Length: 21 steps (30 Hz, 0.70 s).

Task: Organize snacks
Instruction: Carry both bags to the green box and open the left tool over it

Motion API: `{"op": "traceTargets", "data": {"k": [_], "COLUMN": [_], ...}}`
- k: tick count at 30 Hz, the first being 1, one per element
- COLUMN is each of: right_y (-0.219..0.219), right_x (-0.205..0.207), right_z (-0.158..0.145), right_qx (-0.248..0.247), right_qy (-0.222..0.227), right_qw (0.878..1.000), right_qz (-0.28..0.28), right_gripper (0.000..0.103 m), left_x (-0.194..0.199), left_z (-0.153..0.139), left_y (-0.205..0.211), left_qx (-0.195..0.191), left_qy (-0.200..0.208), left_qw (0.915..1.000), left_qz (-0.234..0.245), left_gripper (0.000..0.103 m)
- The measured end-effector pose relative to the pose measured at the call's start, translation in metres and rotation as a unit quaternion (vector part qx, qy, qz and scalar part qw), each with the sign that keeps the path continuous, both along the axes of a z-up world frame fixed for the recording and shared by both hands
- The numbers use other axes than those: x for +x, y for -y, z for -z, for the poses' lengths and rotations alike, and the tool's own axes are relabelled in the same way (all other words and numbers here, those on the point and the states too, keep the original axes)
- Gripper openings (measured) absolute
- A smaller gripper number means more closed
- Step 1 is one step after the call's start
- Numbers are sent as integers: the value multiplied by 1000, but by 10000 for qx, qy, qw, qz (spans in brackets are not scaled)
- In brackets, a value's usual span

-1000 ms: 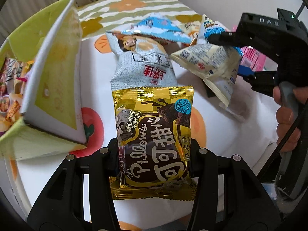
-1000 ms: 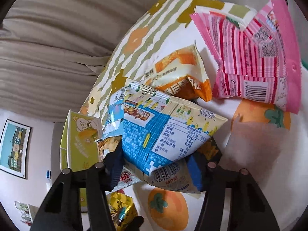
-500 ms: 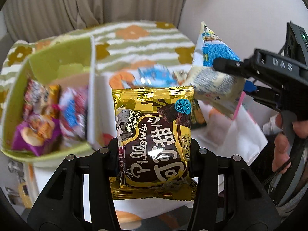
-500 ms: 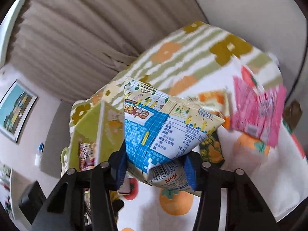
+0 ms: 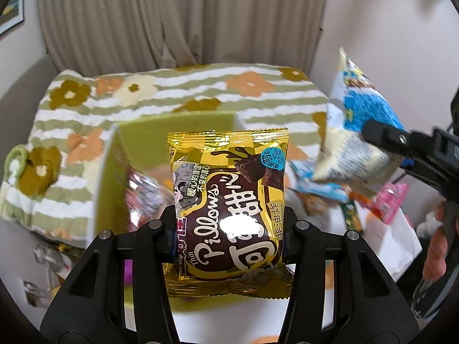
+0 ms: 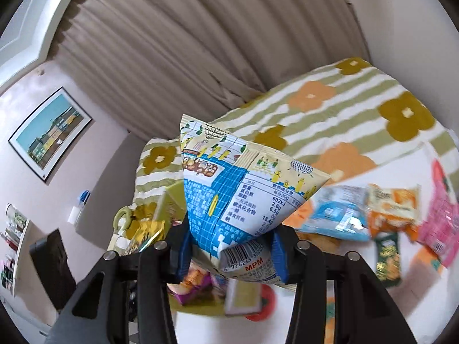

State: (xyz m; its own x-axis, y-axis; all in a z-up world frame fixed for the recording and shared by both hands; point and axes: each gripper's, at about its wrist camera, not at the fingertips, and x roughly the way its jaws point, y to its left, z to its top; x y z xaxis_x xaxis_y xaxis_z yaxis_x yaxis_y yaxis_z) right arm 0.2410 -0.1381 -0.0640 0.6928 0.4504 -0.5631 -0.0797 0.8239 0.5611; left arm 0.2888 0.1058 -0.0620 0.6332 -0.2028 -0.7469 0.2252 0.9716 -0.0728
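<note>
My left gripper (image 5: 229, 232) is shut on a gold chocolate Pillows packet (image 5: 229, 197), held in the air above a green open-topped box (image 5: 137, 134) with snack packets inside. My right gripper (image 6: 231, 249) is shut on a blue and cream triangular snack bag (image 6: 229, 189). That same bag (image 5: 352, 140) shows at the right of the left wrist view, pinched by the black right gripper, with a hand (image 5: 439, 246) on its handle. Part of the green box (image 6: 172, 203) lies below and left of the bag in the right wrist view.
Loose packets lie on the white fruit-print cloth (image 6: 370, 304): a light blue one (image 6: 335, 218), an orange one (image 6: 393, 209), a pink one (image 6: 439, 223) and a dark green one (image 6: 387, 255). A striped flower blanket (image 5: 178, 91) covers the back. Curtains (image 5: 178, 17) hang behind.
Both grippers have risen with their packets. The left one has swung over the green box, which now lies under the gold packet. The table packets have dropped lower and farther in both views.
</note>
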Motion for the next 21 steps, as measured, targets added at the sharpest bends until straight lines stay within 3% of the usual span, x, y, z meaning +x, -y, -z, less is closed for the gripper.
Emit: {"op": "traceTargets", "data": {"k": [8,15,17,19,21], "right_y": [-63,-97,-103,-110,-116], "right_x": [45,77,82,86,88], "right_z": [5,29,34,38,42], "right_qx": [-231,-500,-563,-686,-798], "right_qy": [25,-271,-334,-367,-401], "right_qw": [9996,9982,9976,9967,9956], "right_qz": [-154,-212,-225,-246,-280], "right_gripper": [42,42,42,42,42], "left_x": [82,133,142,147,144], "left_z": [16,52,61,65,64], "left_y": [-51,-74,-76,-79,-86], "left_qx": [55,-262,-203,-80,-218], "left_qy": [-122,-527,-604,-574,-482], "left_qw": [9999,9980,9977,9982,9986], "left_qz": [90,212,217,134,93], "left_gripper": [44,46,54,101,103]}}
